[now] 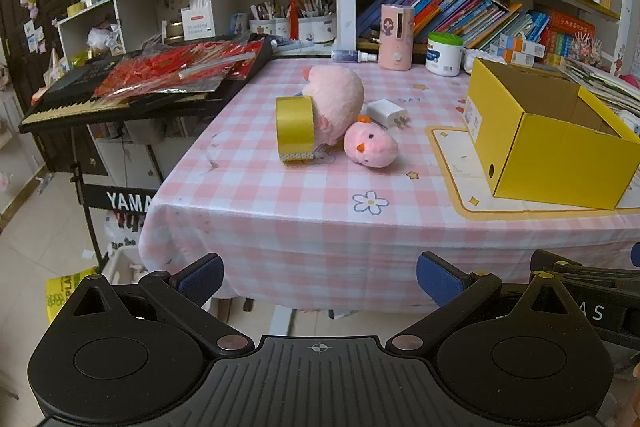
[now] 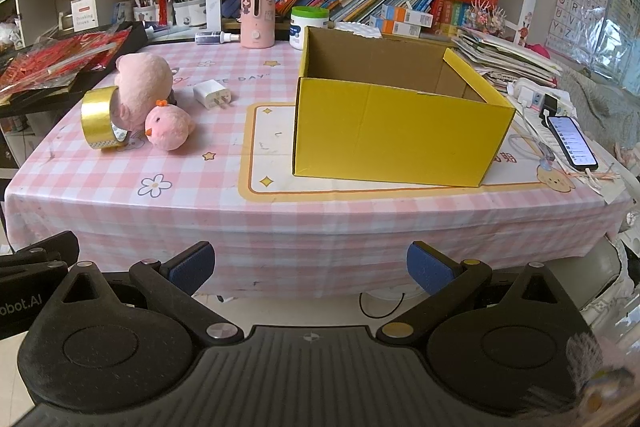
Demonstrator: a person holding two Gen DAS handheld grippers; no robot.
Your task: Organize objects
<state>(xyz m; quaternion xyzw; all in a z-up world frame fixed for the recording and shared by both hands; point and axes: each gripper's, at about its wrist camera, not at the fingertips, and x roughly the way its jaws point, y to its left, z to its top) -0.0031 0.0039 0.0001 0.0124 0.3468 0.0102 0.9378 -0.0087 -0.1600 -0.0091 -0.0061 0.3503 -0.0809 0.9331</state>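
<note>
An open yellow cardboard box (image 1: 556,151) (image 2: 400,131) stands on the pink checked table (image 1: 320,219) (image 2: 180,195), at its right. Left of it lie a gold tape roll (image 1: 295,129) (image 2: 98,123), standing on edge, a big pink plush (image 1: 338,103) (image 2: 142,87), a small pink chick plush (image 1: 370,145) (image 2: 168,127) and a white charger plug (image 1: 386,113) (image 2: 212,95). My left gripper (image 1: 320,277) and right gripper (image 2: 310,265) are both open and empty, held off the table's front edge.
A Yamaha keyboard (image 1: 132,87) piled with red packets stands left of the table. A pink dispenser (image 2: 258,15), a white jar (image 2: 309,27) and shelves of books line the back. A phone (image 2: 572,141), cables and stacked papers lie at the right.
</note>
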